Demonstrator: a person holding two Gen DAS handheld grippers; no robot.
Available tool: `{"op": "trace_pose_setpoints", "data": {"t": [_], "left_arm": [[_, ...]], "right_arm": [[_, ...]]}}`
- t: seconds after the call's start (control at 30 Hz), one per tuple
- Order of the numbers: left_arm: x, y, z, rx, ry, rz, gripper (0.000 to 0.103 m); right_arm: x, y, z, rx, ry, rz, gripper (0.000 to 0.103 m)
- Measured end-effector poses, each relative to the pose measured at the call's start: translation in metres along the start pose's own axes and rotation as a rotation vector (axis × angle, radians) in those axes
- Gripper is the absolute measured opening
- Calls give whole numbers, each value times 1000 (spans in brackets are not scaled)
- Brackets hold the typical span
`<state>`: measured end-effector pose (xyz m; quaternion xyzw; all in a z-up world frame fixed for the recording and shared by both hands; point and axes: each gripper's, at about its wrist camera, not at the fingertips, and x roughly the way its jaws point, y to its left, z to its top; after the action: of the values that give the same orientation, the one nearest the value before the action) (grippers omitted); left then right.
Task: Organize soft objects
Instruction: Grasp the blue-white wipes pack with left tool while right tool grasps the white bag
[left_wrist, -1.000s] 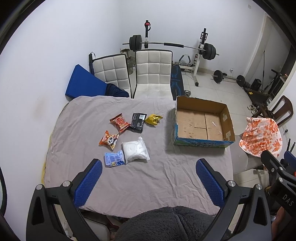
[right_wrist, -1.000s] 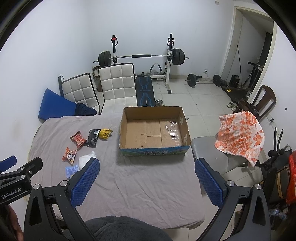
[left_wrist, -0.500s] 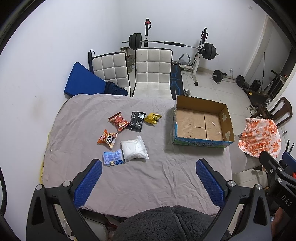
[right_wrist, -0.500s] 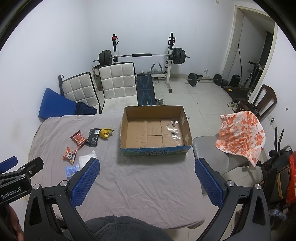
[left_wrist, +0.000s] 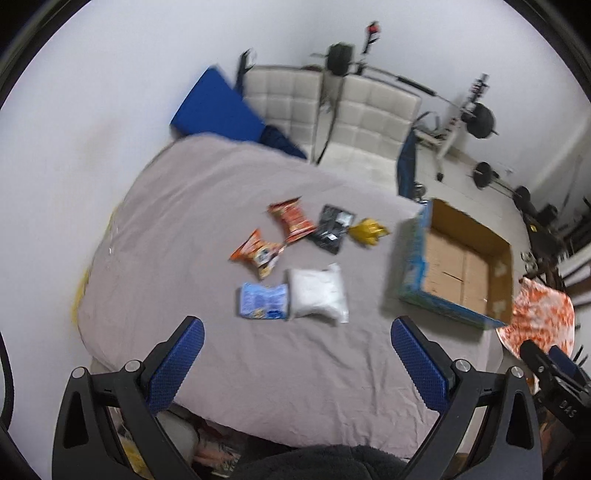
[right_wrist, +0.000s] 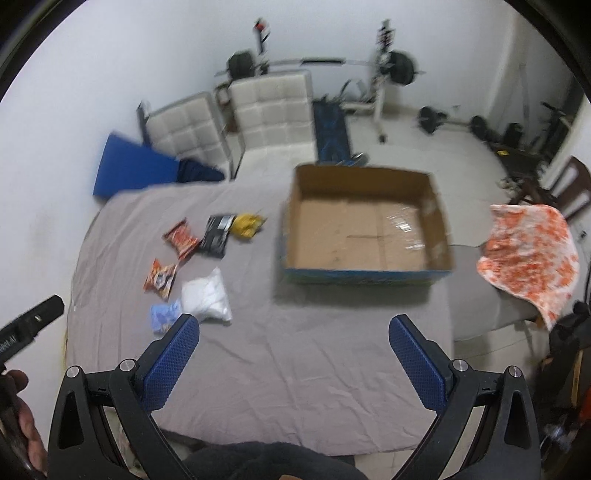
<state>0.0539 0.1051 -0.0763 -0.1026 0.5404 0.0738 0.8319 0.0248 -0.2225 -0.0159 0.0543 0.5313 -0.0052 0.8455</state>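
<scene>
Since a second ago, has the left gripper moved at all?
Yes. The left gripper has swung left and tilted: the cardboard box and the white packet now sit further right and slanted, and the view is motion-blurred.

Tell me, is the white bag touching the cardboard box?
Apart. The right wrist view shows bare grey cloth between the white bag and the box; the left wrist view shows the same gap.

Both wrist cams look down, high over table (left_wrist: 229, 373), sharing box (right_wrist: 365, 273).
</scene>
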Motion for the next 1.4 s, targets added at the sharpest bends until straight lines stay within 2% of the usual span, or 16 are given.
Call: {"op": "trace_pose_setpoints", "data": {"t": [0.17,0.3,0.43,0.53,0.73,0.83,0.93,1.13,1.23,1.4], "left_arm": [[65,52,4,-68,105,83,103],[129,83,2,-127,215,78,103],[189,91,2,-123,291,88,103],[228,93,1,-103,347,97,103],[276,100,0,-130,428,74,103],[291,100,-2,-128,454,66,103],[300,95,-4,-110,478,52,103],[327,75,-10,-55,523,34,103],[344,64,-15,-34,556,24,103],[369,55,-23,-21,594,19,103]], "right_arm": [[93,55,14,-110,121,31,103],[177,103,17,-158,233,71,103],[270,155,20,-186,349,94,103],[333,189,16,-200,420,74,103],[421,232,-2,-212,536,13,103],[446,240,-12,-225,557,-46,103],[452,240,-14,-221,571,-44,103],[458,207,-14,-198,607,-80,102],[459,187,-16,-156,623,-81,102],[464,175,-26,-135,641,-69,102]]}}
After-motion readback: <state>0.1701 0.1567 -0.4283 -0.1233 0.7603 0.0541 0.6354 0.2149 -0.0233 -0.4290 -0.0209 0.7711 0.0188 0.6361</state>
